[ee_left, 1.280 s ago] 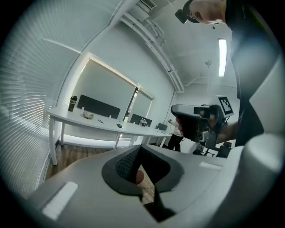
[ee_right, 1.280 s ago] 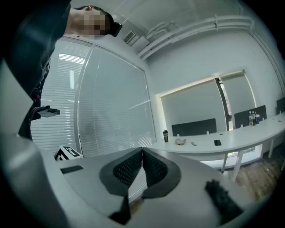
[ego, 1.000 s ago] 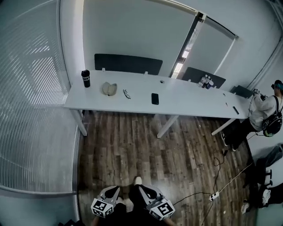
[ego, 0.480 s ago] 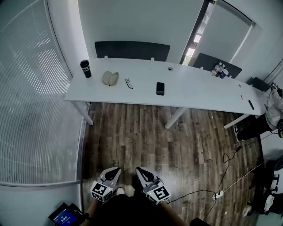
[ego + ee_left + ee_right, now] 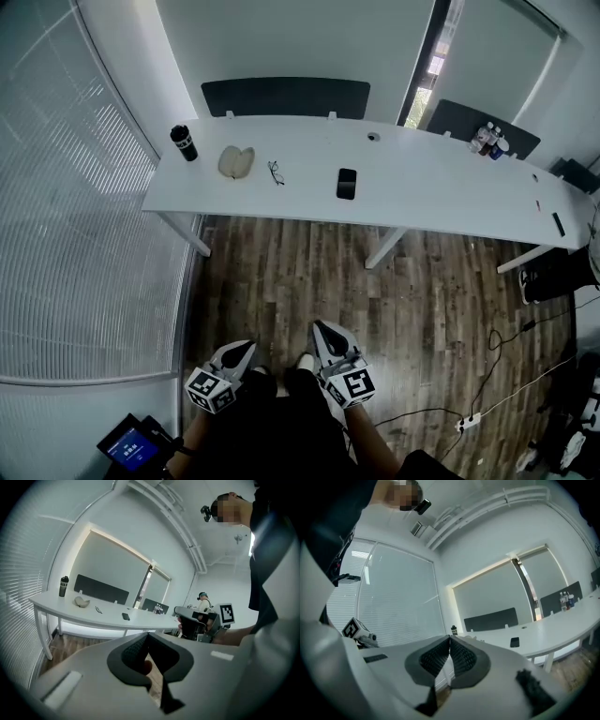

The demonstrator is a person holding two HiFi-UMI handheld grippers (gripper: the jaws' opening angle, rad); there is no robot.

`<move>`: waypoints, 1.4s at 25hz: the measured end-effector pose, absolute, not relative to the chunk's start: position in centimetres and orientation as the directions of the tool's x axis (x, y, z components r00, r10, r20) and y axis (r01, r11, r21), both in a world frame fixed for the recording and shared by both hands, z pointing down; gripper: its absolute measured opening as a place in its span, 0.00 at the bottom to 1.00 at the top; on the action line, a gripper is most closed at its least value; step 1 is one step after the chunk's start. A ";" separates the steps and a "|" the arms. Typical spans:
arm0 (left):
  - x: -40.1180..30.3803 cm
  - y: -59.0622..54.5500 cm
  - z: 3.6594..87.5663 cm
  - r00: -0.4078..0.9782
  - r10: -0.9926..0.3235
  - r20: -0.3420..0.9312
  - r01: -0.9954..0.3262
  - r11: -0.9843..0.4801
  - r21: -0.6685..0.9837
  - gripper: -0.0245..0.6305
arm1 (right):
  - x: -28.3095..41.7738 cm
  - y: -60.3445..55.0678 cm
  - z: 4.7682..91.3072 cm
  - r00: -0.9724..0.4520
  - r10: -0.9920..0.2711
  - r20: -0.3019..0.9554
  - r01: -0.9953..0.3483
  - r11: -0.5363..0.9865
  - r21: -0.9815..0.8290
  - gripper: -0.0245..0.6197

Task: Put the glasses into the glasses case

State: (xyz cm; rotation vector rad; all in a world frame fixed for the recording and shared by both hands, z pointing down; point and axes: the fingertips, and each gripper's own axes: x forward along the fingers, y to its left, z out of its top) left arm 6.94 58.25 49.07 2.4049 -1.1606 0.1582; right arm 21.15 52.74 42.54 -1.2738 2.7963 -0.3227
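A beige glasses case (image 5: 236, 161) lies open on the left part of the long white table (image 5: 431, 202), far from me. The glasses (image 5: 275, 172) lie just right of the case, apart from it. In the left gripper view the case (image 5: 82, 603) and glasses (image 5: 98, 610) show small on the table. My left gripper (image 5: 241, 351) and right gripper (image 5: 322, 330) hang low over the wooden floor, well short of the table. Both are shut, with nothing between the jaws. The left gripper (image 5: 147, 637) and right gripper (image 5: 450, 641) point toward the table.
A black tumbler (image 5: 184, 142) stands at the table's left end and a black phone (image 5: 346, 183) lies right of the glasses. Bottles (image 5: 488, 142) stand at the far right. Window blinds (image 5: 84, 234) run along the left. Cables and a power strip (image 5: 469, 422) lie on the floor.
Both grippers have moved forward over the floor, the right one ahead of the left. The table sits more centred, and the person at the far right has left the head view.
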 end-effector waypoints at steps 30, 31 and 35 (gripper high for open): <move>4.6 43.2 52.6 0.683 -0.684 0.257 -0.721 -0.572 0.392 0.10 | 11.2 43.6 42.6 -0.762 -0.640 0.097 -0.645 0.739 -0.197 0.05; 3.4 42.5 53.1 0.676 -0.688 0.264 -0.726 -0.559 0.401 0.10 | 10.6 42.9 43.0 -0.756 -0.645 0.111 -0.653 0.733 -0.192 0.05; 0.9 40.6 53.8 0.648 -0.705 0.289 -0.746 -0.509 0.430 0.10 | 10.0 41.3 43.0 -0.728 -0.674 0.121 -0.684 0.705 -0.190 0.05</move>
